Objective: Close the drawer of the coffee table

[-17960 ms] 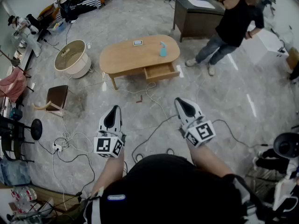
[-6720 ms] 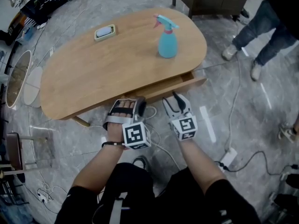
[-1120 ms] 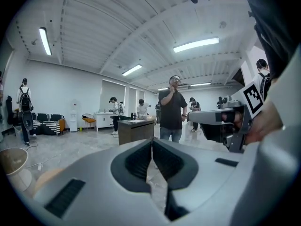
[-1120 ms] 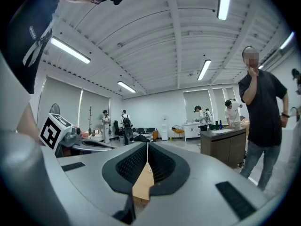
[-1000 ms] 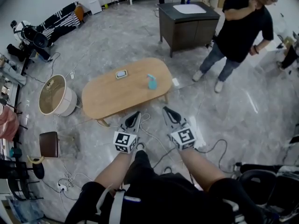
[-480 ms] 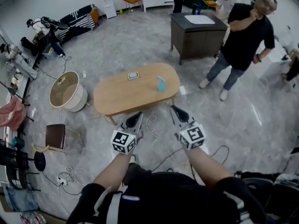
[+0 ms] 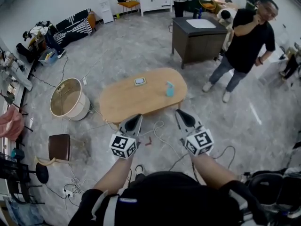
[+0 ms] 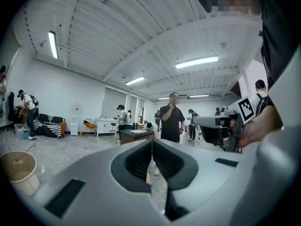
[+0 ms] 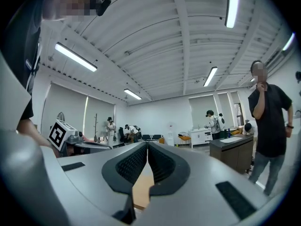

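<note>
The oval wooden coffee table [image 7: 141, 98] stands on the grey floor ahead of me, and its front shows no drawer sticking out. On its top are a blue spray bottle [image 7: 170, 89] and a small flat box [image 7: 139, 81]. My left gripper [image 7: 136, 118] and right gripper [image 7: 179, 113] are held up in the air in front of my chest, short of the table's near edge, both shut with nothing between the pads. In the right gripper view a strip of the table [image 9: 142, 185] shows below the shut jaws.
A person in black [image 7: 247, 41] stands at the right beside a dark cabinet [image 7: 197, 36]. A round basket [image 7: 68, 99] and a small stool [image 7: 58, 147] are at the left. Cables [image 7: 162, 138] trail over the floor between me and the table.
Both grippers have risen and drawn back from the table. The view has widened as I stand up, so the table looks farther off.
</note>
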`<action>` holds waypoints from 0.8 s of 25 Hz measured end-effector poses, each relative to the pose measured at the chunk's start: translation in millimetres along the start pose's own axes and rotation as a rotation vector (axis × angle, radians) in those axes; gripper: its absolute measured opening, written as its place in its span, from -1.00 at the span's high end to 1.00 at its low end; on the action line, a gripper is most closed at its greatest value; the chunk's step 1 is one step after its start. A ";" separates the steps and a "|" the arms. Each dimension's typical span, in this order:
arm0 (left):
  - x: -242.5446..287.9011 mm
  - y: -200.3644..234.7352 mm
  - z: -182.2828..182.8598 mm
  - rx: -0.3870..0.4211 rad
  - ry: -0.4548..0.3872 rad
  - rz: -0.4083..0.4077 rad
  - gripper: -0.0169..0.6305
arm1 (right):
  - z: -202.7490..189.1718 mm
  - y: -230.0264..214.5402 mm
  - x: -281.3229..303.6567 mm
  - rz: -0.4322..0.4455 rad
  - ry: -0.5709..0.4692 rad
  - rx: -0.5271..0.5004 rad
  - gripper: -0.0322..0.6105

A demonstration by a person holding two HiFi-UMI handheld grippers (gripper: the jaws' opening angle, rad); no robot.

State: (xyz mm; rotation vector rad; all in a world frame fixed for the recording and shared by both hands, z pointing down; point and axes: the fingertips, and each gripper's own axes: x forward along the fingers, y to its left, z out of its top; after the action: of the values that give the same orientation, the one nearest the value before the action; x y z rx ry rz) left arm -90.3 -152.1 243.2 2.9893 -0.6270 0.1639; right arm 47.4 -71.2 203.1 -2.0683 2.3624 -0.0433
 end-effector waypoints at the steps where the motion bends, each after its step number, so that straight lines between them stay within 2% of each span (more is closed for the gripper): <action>1: -7.4 10.6 4.9 0.002 -0.005 -0.008 0.91 | 0.8 10.3 5.9 0.006 0.004 -0.008 0.85; 4: -28.6 42.1 16.3 0.012 -0.024 -0.030 0.91 | 0.4 35.7 22.4 -0.007 0.009 -0.011 0.85; 10: -59.6 94.2 19.3 0.020 -0.036 -0.070 0.91 | -3.2 72.2 43.4 -0.108 0.011 -0.024 0.85; 14: -74.7 110.1 11.4 0.003 -0.025 -0.093 0.91 | -1.8 87.6 42.4 -0.153 0.017 -0.001 0.85; 20: -81.1 114.7 2.7 -0.015 -0.037 -0.088 0.91 | 4.4 89.5 24.2 -0.136 -0.035 0.007 0.86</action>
State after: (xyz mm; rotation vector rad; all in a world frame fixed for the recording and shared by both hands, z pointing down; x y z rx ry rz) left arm -210.2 -225.0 237.4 3.0045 -0.4963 0.0978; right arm -44.4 -83.4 197.2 -2.2035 2.1960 -0.0158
